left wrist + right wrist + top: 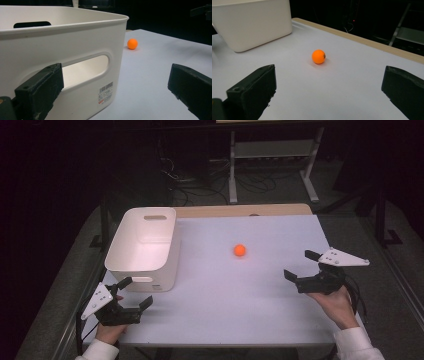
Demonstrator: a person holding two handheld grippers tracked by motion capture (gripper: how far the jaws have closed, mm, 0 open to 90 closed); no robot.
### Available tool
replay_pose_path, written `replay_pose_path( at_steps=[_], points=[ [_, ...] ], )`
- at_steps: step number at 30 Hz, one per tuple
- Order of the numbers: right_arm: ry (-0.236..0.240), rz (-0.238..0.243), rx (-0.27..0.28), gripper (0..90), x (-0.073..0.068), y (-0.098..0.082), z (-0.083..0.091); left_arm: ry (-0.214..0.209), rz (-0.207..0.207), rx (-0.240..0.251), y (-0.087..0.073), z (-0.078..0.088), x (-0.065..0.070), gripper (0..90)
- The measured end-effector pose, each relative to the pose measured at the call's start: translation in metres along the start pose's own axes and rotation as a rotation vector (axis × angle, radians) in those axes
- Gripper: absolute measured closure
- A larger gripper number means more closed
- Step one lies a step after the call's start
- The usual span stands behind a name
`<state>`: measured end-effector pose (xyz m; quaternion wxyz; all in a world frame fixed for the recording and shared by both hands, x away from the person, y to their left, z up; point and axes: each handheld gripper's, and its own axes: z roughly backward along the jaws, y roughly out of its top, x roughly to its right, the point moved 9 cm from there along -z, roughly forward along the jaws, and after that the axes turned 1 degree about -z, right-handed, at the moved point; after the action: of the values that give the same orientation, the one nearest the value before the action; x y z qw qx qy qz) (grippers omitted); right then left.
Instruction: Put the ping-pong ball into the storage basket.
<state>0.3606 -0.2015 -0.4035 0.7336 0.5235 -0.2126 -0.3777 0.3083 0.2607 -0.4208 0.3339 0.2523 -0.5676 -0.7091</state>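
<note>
A small orange ball (240,250) lies on the white table (235,295), a little right of centre; I also see the ball (132,44) past the bin's corner and the ball (318,56) straight ahead in the right gripper view. A white plastic bin (145,247) with handle slots stands at the left. My left gripper (134,292) is open at the front left, just in front of the bin (62,57), holding nothing. My right gripper (301,265) is open at the right side, pointing toward the ball, well short of it.
A wooden strip (245,210) runs along the table's far edge. Beyond it stand a metal frame (272,165) and cables on the dark floor. A barcode label (105,93) is on the bin's near wall.
</note>
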Motion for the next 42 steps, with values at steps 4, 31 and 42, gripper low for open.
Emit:
replay_pose_path(
  at_steps=[4, 31, 42],
  points=[
    [0.008, 0.001, -0.018, 0.0, -0.001, 0.002, -0.002, -0.002, -0.001, 0.001, 0.0, 0.0, 0.0, 0.0],
    [0.072, 0.051, -0.105, 0.0, -0.005, 0.034, -0.041, -0.002, 0.001, 0.008, 0.001, -0.001, 0.0, 0.0],
    [0.089, 0.052, -0.147, 0.0, -0.004, 0.043, -0.052, -0.003, 0.0, 0.005, 0.001, -0.001, 0.0, 0.0]
  ],
)
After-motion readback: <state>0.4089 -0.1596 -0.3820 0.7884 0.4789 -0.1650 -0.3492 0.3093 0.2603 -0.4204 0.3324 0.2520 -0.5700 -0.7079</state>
